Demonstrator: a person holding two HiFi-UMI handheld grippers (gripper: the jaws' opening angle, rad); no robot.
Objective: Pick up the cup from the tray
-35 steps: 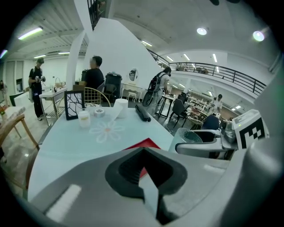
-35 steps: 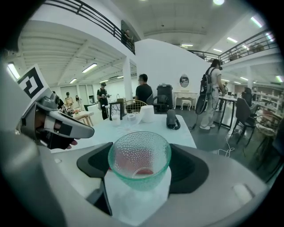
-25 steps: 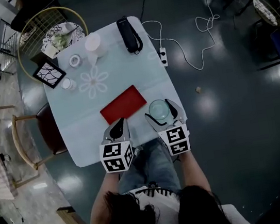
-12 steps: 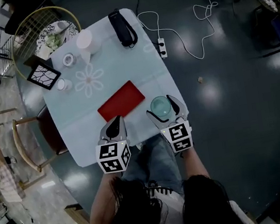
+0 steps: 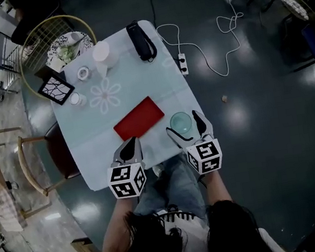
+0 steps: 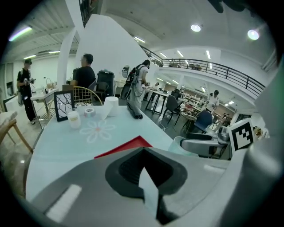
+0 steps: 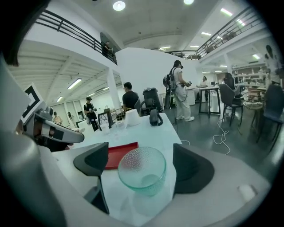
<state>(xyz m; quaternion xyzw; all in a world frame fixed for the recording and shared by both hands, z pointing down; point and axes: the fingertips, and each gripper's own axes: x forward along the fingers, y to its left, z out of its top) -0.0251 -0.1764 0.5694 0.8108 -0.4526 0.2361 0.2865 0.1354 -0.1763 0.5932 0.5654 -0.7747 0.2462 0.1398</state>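
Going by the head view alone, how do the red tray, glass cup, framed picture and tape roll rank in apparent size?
1. red tray
2. framed picture
3. glass cup: only a little smaller than the picture, so these two are close
4. tape roll

Dimpled greenish cup (image 7: 142, 170) stands upright beside red tray (image 5: 139, 118).

Open hall with a dark, glossy floor (image 5: 267, 153)
A pale counter (image 5: 88, 133) stood between a wood-framed chair (image 5: 62, 156) and a round wire chair (image 5: 36, 38). A white cable (image 5: 224, 75) looped over the floor. Overhead were round ceiling lights (image 6: 195, 28) and a railed mezzanine (image 6: 213, 71) against white walls.
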